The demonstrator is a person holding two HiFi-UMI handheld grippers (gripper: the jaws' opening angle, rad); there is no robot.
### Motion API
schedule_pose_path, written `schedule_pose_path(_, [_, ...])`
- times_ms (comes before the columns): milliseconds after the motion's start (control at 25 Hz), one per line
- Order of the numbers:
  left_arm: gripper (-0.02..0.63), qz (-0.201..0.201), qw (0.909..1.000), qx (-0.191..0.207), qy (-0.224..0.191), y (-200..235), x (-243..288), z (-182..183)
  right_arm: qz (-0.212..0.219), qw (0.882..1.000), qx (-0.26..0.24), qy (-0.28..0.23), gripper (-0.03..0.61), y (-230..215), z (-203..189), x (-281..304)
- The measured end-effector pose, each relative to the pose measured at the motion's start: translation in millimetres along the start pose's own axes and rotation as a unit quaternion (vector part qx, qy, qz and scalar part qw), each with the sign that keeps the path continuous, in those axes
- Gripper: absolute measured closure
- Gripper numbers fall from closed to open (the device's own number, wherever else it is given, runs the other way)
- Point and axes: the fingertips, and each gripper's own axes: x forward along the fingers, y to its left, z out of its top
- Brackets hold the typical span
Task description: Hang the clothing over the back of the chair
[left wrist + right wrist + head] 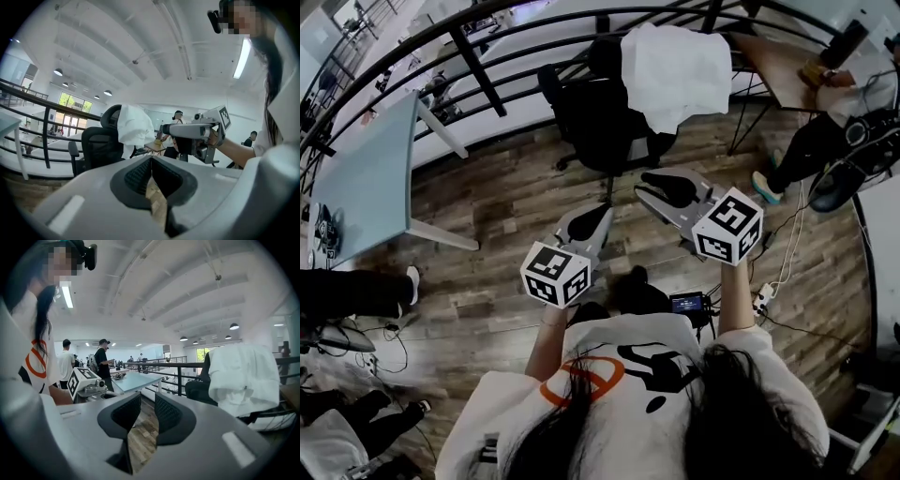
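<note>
A white garment lies draped over the back of a black office chair that stands ahead of me on the wood floor. Both grippers hover short of the chair, apart from it and from the cloth. My left gripper is shut with nothing between its pads. To its right, slightly higher, my right gripper is a little open and empty. The left gripper view has the garment on the chair beyond its jaw tips. In the right gripper view the garment hangs to the right of the jaw tips.
A black railing runs behind the chair. A grey table stands at the left, a wooden desk at the back right with a seated person. Cables and a power strip lie on the floor at the right.
</note>
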Motion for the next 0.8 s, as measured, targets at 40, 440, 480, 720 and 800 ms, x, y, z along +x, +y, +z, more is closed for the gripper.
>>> schedule_pose_path(40, [0.614, 0.001, 1.0000, -0.001, 0.001, 2.8, -12.3, -3.3, -0.004, 1.000, 0.003, -0.001, 0.463, 12.1, -2.4, 4.3])
schedule_pose_path(440, [0.613, 0.000, 0.9999, -0.011, 0.012, -5.6, -96.2, -38.2, -0.043, 0.998, 0.053, -0.006, 0.466, 102.3, -37.5, 19.5])
schedule_pose_path(480, [0.614, -0.001, 0.9998, -0.013, 0.013, -7.8, -101.7, -41.5, -0.047, 0.997, 0.060, -0.006, 0.466, 108.5, -42.3, 19.9])
schedule_pose_path(720, [0.614, -0.001, 0.9997, -0.021, 0.014, -18.0, -124.9, -56.2, -0.072, 0.995, 0.074, 0.002, 0.476, 134.7, -68.4, 20.6])
schedule_pose_path(800, [0.614, 0.001, 0.9997, -0.022, 0.014, -20.3, -129.7, -57.6, -0.080, 0.994, 0.079, -0.003, 0.486, 139.4, -71.9, 19.0])
